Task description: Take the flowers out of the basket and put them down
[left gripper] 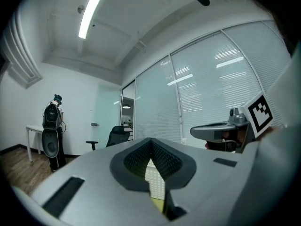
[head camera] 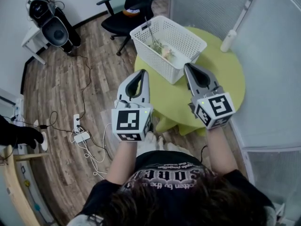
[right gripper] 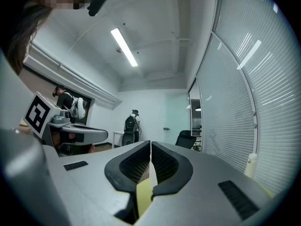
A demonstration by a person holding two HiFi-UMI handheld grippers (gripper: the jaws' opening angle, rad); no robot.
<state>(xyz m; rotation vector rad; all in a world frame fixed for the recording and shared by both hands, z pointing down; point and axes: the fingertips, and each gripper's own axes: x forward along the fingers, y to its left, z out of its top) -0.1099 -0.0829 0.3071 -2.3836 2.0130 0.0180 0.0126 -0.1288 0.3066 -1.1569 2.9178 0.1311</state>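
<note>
Fingers (left gripper: 136,160) of the left gripper (left gripper: 151,141) meet at their ribbed black tips with nothing between them. The right gripper (right gripper: 150,143) is likewise closed and empty, and both are held over the near edge of the table (head camera: 221,84). The flowers (head camera: 163,50), a small bunch of pale cream blooms on thin green stems, lie in the basket (head camera: 190,44), a white rectangular plastic one with grid-perforated walls at the round yellow-green table's far left edge; the blooms sit low near its middle and the stems slant up toward its far left wall.
</note>
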